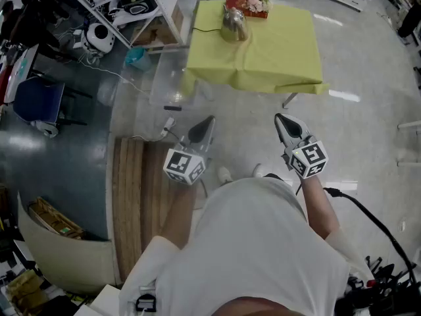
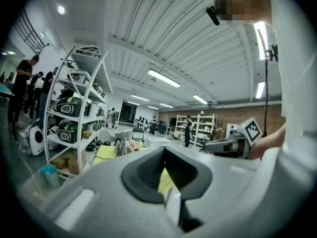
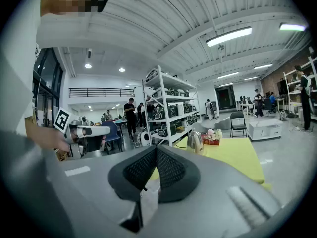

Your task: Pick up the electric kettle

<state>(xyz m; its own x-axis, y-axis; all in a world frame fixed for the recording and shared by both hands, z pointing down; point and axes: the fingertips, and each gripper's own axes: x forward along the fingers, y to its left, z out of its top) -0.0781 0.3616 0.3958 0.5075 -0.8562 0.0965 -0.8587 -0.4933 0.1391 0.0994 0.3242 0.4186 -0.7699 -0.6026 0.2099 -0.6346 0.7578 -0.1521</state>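
Left claw, jaws together on nothing, is held well short of the counter. The steel kettle stands near the counter's far left corner, its cord running to the counter's left edge, a red box just behind it. Right claw, likewise closed and empty, also sits well short of the counter. The kettle looks rigid, its polished body likely slippery and weightier if filled. The handle, too small to make out, seems the safest hold.
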